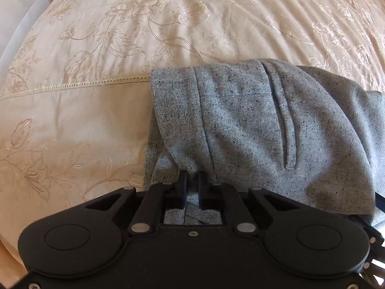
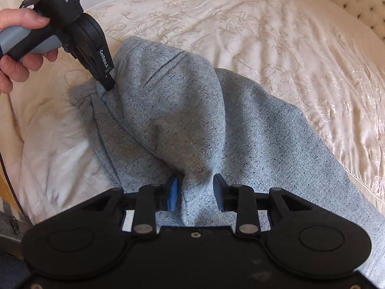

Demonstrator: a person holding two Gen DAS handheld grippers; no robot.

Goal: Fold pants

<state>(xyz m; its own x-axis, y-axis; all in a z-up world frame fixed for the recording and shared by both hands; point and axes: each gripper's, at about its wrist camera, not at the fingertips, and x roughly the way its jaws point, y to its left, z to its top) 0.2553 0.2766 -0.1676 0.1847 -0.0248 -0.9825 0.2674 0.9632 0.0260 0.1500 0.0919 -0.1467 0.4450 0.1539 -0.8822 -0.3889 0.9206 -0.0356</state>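
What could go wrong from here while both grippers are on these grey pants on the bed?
1. The left gripper pinches only a small bit of the grey pants near the edge, so the cloth may slip out if pulled.
2. The right gripper stands around a bunched ridge of fabric, which could fold in a crease.
3. The cream bedspread is soft and already wrinkled; dragging the pants might pull it along and skew the fold.
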